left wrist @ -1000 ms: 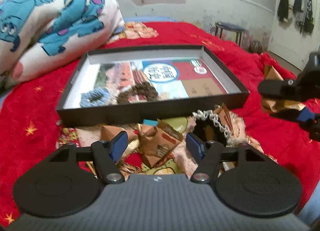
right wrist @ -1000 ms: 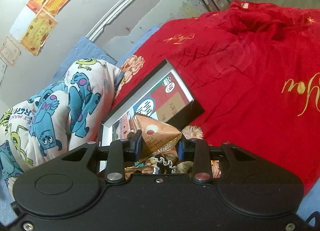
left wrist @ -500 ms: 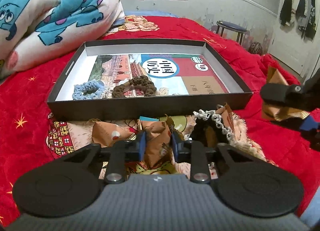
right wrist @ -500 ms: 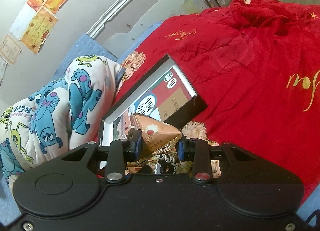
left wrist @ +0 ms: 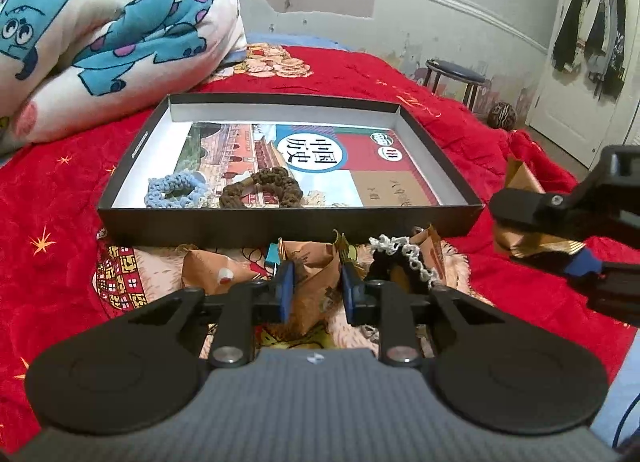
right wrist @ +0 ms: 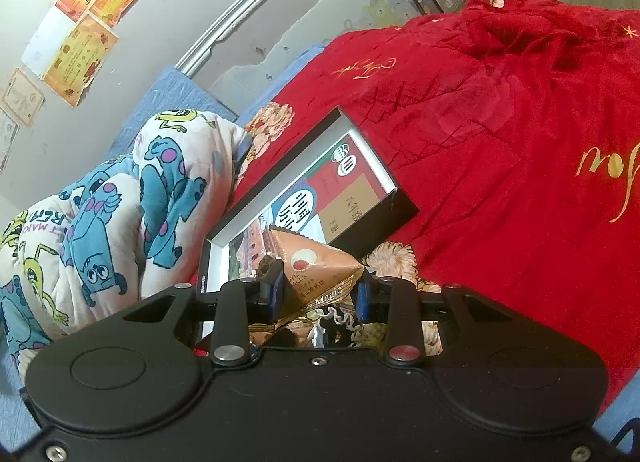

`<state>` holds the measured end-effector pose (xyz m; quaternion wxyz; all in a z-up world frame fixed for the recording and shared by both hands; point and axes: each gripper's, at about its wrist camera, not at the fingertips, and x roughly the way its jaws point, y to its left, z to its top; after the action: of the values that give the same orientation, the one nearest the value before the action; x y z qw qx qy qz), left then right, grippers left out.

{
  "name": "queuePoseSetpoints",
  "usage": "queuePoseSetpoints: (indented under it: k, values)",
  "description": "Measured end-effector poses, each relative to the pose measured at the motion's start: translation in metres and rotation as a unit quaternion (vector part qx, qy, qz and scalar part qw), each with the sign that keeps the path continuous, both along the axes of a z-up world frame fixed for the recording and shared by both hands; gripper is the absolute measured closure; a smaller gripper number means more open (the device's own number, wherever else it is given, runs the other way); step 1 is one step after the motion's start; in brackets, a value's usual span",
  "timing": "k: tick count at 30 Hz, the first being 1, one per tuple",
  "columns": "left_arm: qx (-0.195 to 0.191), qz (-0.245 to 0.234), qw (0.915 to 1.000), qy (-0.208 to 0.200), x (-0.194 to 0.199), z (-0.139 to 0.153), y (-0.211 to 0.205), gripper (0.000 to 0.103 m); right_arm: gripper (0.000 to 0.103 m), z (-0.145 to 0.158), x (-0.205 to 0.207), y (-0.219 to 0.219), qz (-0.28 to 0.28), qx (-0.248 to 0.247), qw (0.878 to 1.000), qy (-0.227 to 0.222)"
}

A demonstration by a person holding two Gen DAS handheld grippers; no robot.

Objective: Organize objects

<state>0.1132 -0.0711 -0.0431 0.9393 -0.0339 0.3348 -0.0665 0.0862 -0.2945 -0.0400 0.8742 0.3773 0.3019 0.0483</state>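
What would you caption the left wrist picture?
Left gripper closing on a brown snack packet before a black tray on the red blanket.

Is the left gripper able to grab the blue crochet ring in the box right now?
Probably not yet. The left gripper has just closed its jaws on a brown snack packet, so it is busy. The blue crochet ring lies uncovered in the black box, behind its front wall.
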Motion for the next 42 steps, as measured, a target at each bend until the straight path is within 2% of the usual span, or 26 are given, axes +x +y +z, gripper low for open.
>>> queuePoseSetpoints:
  k: [17, 28, 36, 42]
  values:
    - [-0.053, 0.023, 0.9976, -0.037, -0.011, 0.023, 0.019, 0.075, 0.07, 0.015, 0.0, 0.017, 0.022, -0.027, 0.999, -0.03]
    - [-0.067, 0.021, 0.9965, -0.045, -0.007, 0.029, 0.021, 0.074, 0.07, 0.02, 0.007, 0.022, 0.042, -0.029, 0.998, -0.04]
    - [-0.074, 0.012, 0.9957, -0.053, 0.001, 0.035, 0.019, 0.074, 0.07, 0.02, 0.015, 0.011, 0.046, 0.008, 0.998, -0.04]
    - [-0.076, 0.001, 0.9947, -0.069, 0.017, 0.044, 0.016, 0.074, 0.07, 0.024, 0.038, -0.007, 0.05, 0.026, 0.998, -0.038]
